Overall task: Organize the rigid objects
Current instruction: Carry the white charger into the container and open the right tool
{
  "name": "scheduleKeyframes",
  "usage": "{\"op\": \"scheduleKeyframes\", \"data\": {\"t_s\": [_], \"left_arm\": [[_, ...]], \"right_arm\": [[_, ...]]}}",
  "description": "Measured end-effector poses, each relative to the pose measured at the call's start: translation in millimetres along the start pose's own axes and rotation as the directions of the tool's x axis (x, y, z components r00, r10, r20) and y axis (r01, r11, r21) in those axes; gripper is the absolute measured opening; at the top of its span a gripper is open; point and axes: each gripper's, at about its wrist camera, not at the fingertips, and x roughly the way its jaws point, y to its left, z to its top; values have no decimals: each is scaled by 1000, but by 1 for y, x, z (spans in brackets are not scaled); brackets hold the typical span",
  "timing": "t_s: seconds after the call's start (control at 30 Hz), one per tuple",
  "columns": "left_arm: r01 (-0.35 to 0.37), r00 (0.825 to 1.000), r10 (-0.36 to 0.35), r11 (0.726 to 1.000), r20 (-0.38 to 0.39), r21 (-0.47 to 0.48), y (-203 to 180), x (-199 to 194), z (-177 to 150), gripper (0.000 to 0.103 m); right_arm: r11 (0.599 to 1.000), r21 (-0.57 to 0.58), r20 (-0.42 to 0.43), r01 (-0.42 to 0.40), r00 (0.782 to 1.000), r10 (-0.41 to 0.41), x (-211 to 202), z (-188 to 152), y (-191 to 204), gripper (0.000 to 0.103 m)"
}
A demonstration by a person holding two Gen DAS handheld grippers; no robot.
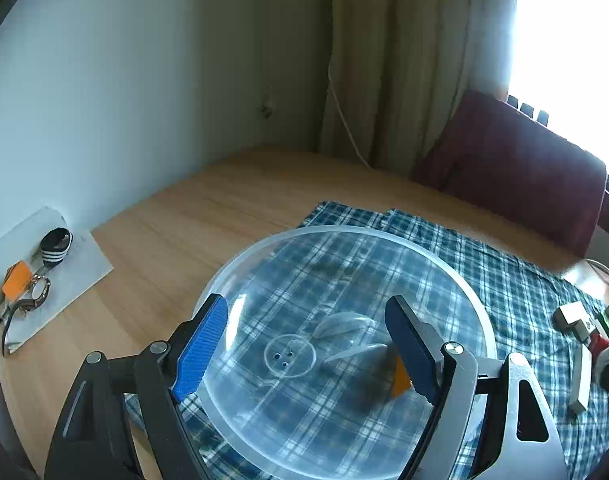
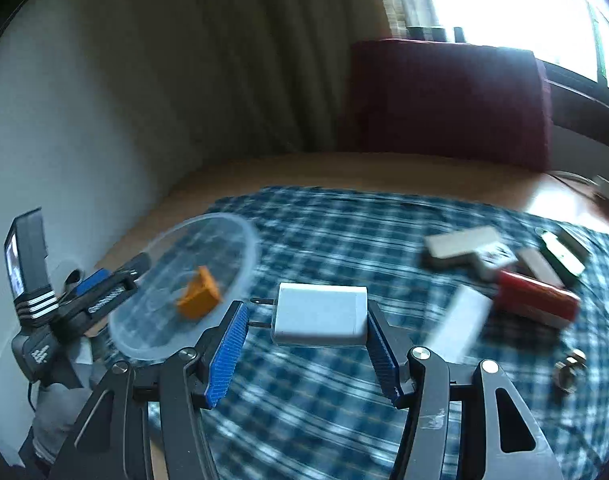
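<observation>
Blue ribbed pads of my right gripper (image 2: 304, 344) sit nearest the lens, jaws spread around a white charger (image 2: 319, 314) with its two prongs pointing left. The right pad touches its end; the left pad stands just off the prongs, so I cannot tell whether it is truly clamped. No readable label on the charger. Picture is motion-blurred.

My left gripper (image 1: 304, 354) is spread wide, both pads over a clear round lid (image 1: 344, 356) that lies on the checked cloth (image 1: 504, 264) — whether the pads touch it I cannot tell. A small orange block (image 2: 198, 294) rests on the lid, toward its near side; in the left wrist view only a corner shows beside the right pad.

Right of the charger, on the cloth: a red flat case (image 2: 536, 300), a white bar (image 2: 462, 322) just near-left of it, a tan box (image 2: 462, 248) farther back, a green item (image 2: 564, 256) far right, a metal nut (image 2: 568, 370) near right. Writing on these is too blurred to read.

Surface is a light wood table (image 1: 208, 216), blue-and-white plaid cloth covering its right part. Far left on the table, a white sheet (image 1: 84, 276) holds a black-and-white striped piece (image 1: 56, 248), a wristwatch (image 1: 38, 292) and another orange piece (image 1: 16, 278). White wall at left, beige curtain (image 1: 404, 60) behind, dark red chair back (image 1: 516, 168) at the far edge, bright window at right.
</observation>
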Motion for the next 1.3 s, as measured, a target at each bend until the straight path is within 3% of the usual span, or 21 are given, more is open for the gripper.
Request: {"op": "scheduleKeyframes", "data": {"t_s": [0.3, 0.5, 0.83, 0.93, 1.3], "left_arm": [[-50, 999, 51, 996, 9, -75, 29, 6, 8, 82], [-47, 999, 48, 994, 5, -99, 36, 7, 9, 82], [-26, 1000, 27, 994, 8, -106, 37, 4, 9, 82], [-20, 1000, 21, 994, 3, -109, 37, 6, 9, 82], [-7, 1000, 7, 995, -4, -99, 33, 6, 8, 85]], "right_arm": [[985, -130, -36, -113, 993, 109, 39, 7, 64, 61], [976, -168, -63, -135, 990, 126, 62, 3, 91, 61], [972, -192, -94, -138, 988, 122, 81, 1, 105, 61], [970, -191, -88, -148, 987, 134, 85, 0, 107, 70], [979, -165, -70, -123, 991, 113, 83, -3, 98, 71]]}}
